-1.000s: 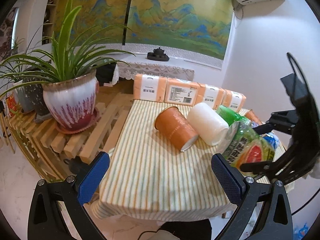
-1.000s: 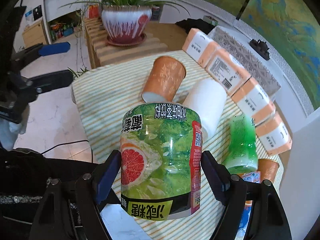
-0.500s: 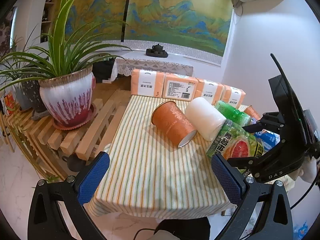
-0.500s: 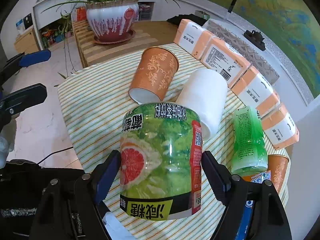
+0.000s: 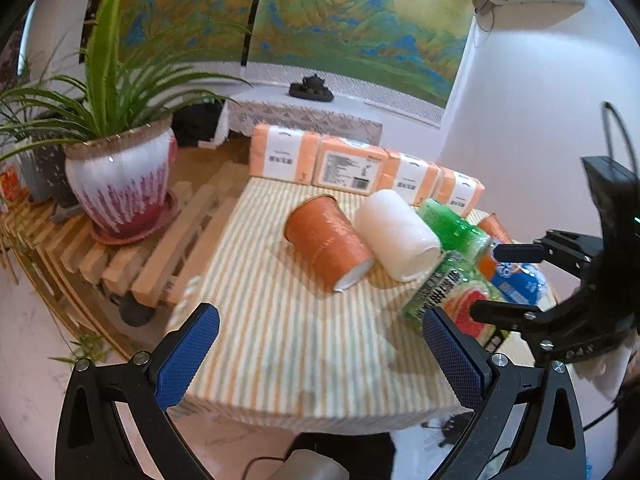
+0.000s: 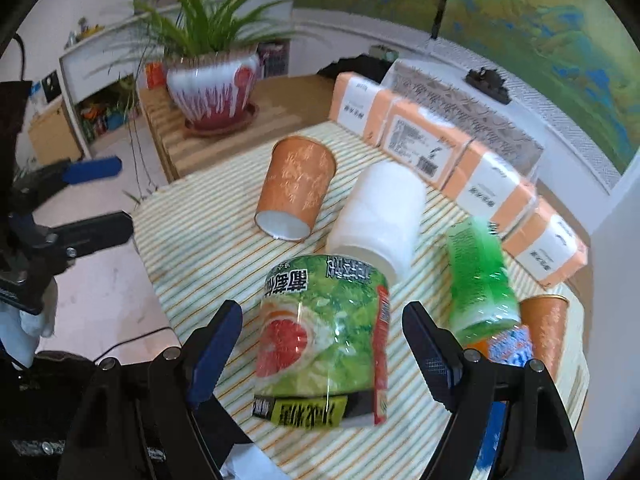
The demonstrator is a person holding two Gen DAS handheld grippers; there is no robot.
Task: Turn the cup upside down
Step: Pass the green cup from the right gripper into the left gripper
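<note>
Left wrist view: the left gripper (image 5: 320, 356) is spread wide with nothing between its blue pads, held low at the near edge of the striped table (image 5: 280, 344). Judged to be staged for an approach. The orange cup (image 5: 326, 248) lies on its side mid-table, open mouth toward the camera, inside white and apparently empty. The white cup (image 5: 396, 236) lies on its side just beside it, seemingly touching. 1 green bottle (image 5: 452, 228) lies beyond the white cup. A row of 4 tissue packs (image 5: 348, 164) lines the far edge, likely as background clutter. The right gripper (image 5: 476, 280) enters from the right around the grapefruit bottle (image 5: 444, 296). A potted plant (image 5: 120, 184) sits on a slatted stand to the left.

Right wrist view: the right gripper (image 6: 320, 344) frames the grapefruit bottle (image 6: 320, 340); small gaps show on both sides, so the jaws look slackened, not clamped; contact cannot be confirmed through motion blur. The bottle seems low over or on the cloth, probably being parked to free this gripper. Contents not discernible behind the label. The orange cup (image 6: 296, 188) is on its side well ahead, mouth toward the camera. A second orange cup (image 6: 544, 328) stands at far right, which end up not clear. Task cup: untouched, not yet flipped.
</note>
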